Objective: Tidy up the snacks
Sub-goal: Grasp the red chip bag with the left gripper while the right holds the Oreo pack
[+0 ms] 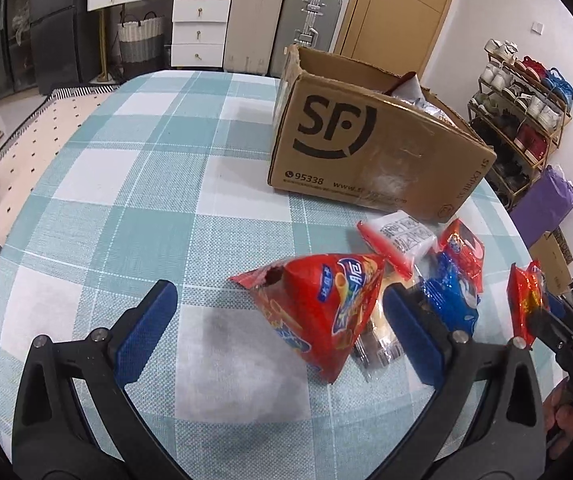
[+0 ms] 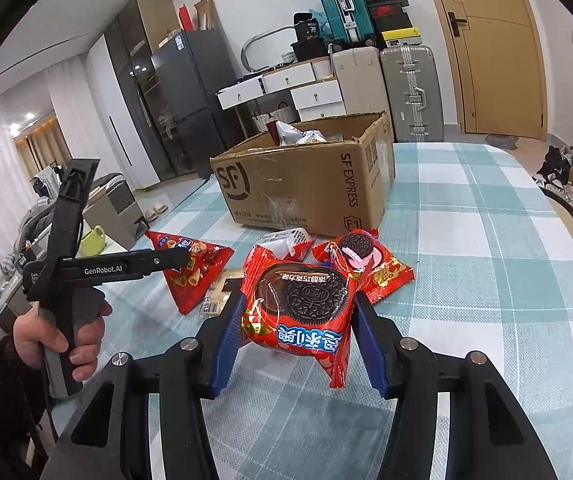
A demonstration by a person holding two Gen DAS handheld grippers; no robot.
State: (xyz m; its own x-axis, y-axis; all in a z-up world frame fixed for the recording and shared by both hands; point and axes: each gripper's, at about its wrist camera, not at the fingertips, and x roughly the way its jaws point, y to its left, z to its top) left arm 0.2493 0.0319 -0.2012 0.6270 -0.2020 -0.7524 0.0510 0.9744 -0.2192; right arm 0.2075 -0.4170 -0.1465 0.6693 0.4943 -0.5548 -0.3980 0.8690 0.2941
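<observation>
A red triangular snack bag (image 1: 318, 308) (image 2: 194, 276) lies on the checked tablecloth (image 1: 146, 200). It sits between the wide-apart fingers of my left gripper (image 1: 278, 334), which is open; the pads do not press on it. My right gripper (image 2: 298, 342) is shut on a red Oreo pack (image 2: 298, 304), held just above the cloth. In the left wrist view that pack (image 1: 524, 304) and the right gripper (image 1: 542, 314) show at the far right. An open SF cardboard box (image 1: 366, 148) (image 2: 306, 184) with bags inside stands behind the snacks.
Between the box and the grippers lie a white and red pack (image 1: 398, 240), a blue and red Oreo pack (image 1: 454, 280) (image 2: 360, 256) and a clear-wrapped item (image 1: 378, 340). A hand (image 2: 54, 336) holds the left gripper (image 2: 174, 260). A shoe rack (image 1: 526, 112) stands beyond the table's right edge.
</observation>
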